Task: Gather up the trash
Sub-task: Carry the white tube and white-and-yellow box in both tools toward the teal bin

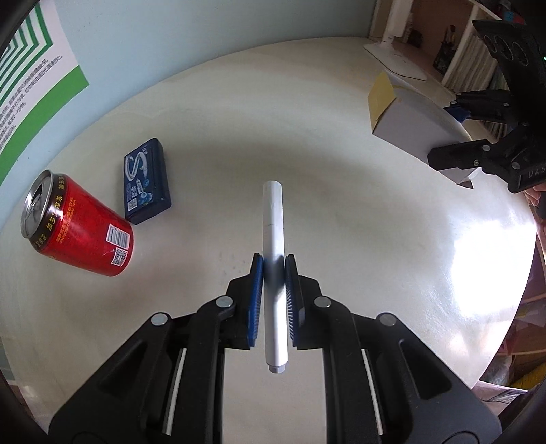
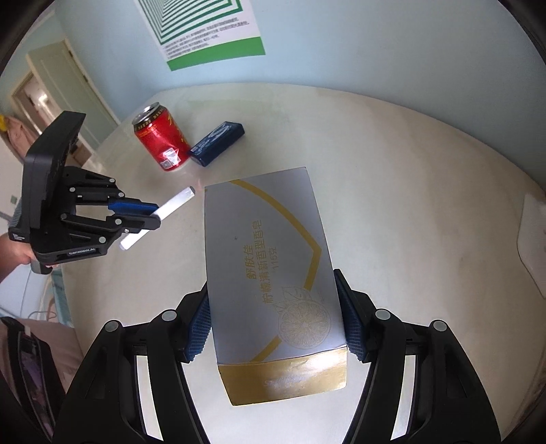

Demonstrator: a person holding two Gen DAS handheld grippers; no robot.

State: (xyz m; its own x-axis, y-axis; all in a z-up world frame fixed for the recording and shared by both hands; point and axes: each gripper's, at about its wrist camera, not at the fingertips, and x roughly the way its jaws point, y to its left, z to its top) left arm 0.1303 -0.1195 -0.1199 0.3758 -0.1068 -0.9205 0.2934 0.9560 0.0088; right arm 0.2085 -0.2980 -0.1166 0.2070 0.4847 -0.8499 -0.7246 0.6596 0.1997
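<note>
1. White pen [image 1: 273, 273] clamped between blue pads of left gripper [image 1: 273, 269], held clear above the table [image 1: 341, 205], tip pointing forward past the fingers.
2. Silver-and-gold box [image 2: 269, 273] gripped across its width by right gripper [image 2: 274, 317], pads pressed on both long sides; lifted off the table, to the right of the pen.
3. Red can [image 1: 78, 225] upright on the table, far left of the pen, tab end open.
4. Dark blue pack [image 1: 146, 181] flat on the table, just beside the can, on the pen's side of it.
5. Green-and-white poster [image 2: 204, 30] on the wall behind the can.
6. White lamp base [image 1: 396, 58] at the table's far edge, beyond the box.
</note>
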